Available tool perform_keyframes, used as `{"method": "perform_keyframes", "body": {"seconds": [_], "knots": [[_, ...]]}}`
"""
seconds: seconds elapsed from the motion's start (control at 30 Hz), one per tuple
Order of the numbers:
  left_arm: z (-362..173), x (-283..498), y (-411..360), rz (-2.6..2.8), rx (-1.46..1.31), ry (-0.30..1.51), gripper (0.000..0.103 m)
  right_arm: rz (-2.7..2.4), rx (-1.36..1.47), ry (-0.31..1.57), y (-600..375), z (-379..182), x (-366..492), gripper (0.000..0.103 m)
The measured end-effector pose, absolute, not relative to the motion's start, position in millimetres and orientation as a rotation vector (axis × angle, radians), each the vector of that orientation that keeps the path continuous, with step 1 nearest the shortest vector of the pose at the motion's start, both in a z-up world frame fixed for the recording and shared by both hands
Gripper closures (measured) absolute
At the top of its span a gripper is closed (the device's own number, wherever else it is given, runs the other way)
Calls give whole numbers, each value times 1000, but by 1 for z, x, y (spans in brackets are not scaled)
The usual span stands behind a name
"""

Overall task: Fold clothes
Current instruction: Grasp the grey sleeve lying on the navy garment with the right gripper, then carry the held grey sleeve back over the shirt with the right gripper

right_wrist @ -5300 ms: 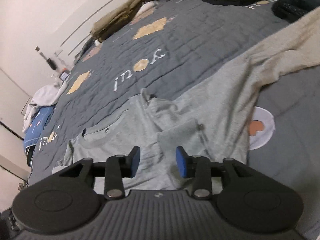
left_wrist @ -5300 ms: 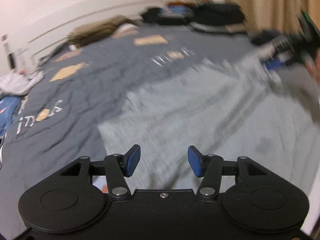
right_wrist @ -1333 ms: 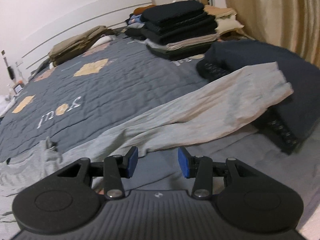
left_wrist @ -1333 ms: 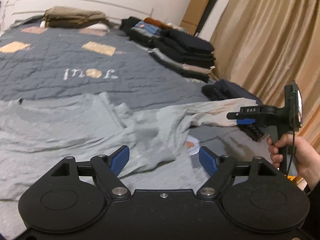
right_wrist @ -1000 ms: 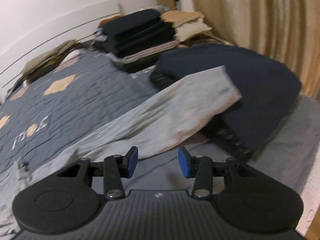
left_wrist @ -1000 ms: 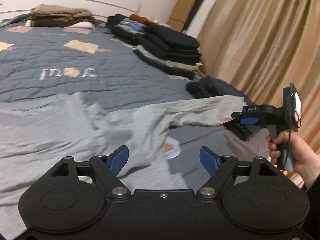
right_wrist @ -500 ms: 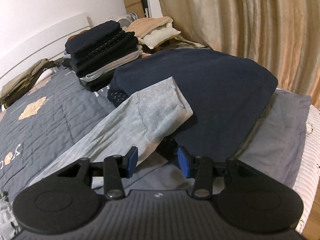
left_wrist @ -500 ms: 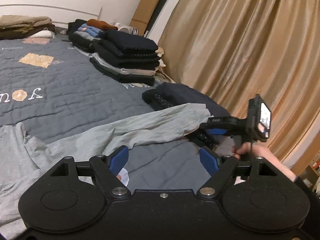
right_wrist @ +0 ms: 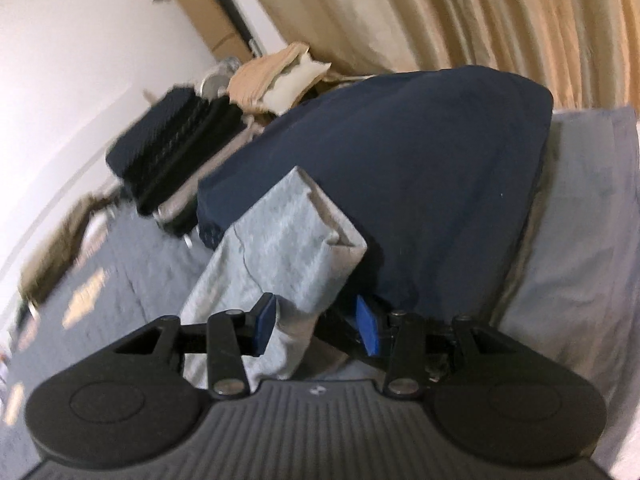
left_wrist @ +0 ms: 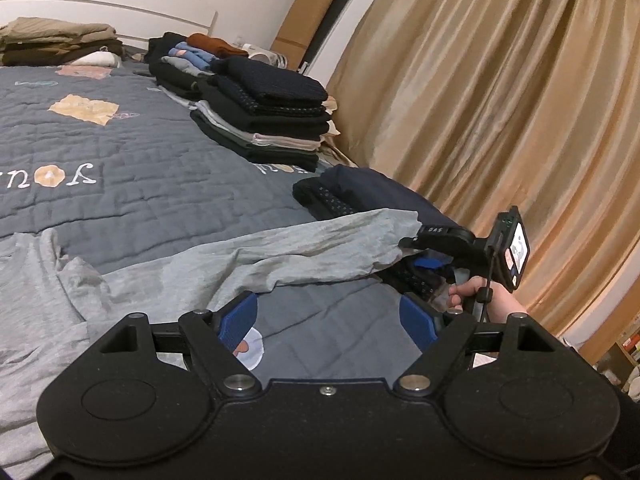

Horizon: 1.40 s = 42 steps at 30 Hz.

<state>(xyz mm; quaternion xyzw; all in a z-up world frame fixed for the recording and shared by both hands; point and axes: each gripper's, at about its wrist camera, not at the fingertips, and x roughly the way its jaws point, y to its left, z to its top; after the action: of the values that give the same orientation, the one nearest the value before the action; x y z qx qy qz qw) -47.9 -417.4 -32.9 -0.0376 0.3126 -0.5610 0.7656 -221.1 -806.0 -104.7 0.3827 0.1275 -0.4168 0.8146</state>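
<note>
Grey shirt [left_wrist: 60, 300] lies spread on the bed [left_wrist: 140, 200]; left gripper [left_wrist: 328, 320] hangs open and empty above it. Its sleeve [right_wrist: 288, 240] stretches rightward between the right gripper [right_wrist: 316, 320] jaws, just closing, pads not yet pressing, likely to fold it inward.

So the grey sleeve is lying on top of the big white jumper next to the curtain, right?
Not white. The grey sleeve lies on a dark navy jumper beside the curtain, as the right wrist view shows.
</note>
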Motion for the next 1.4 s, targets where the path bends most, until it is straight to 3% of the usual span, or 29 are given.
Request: {"method": "perform_keyframes", "body": {"seconds": [0.1, 0.3, 0.5, 0.93, 1.4], "knots": [[-34, -45, -414, -1205, -86, 681, 26, -859, 897, 201, -807, -103, -227, 99], [-30, -39, -400, -1168, -102, 671, 26, -743, 919, 81, -789, -72, -229, 99], [-18, -22, -368, -1083, -138, 635, 26, -515, 822, 102, -743, -32, -193, 99], [3, 21, -238, -783, -230, 577, 24, 56, 588, 337, -573, 16, -71, 99], [-5, 59, -112, -534, -290, 595, 24, 507, 523, 616, -395, 1, -6, 99]]}}
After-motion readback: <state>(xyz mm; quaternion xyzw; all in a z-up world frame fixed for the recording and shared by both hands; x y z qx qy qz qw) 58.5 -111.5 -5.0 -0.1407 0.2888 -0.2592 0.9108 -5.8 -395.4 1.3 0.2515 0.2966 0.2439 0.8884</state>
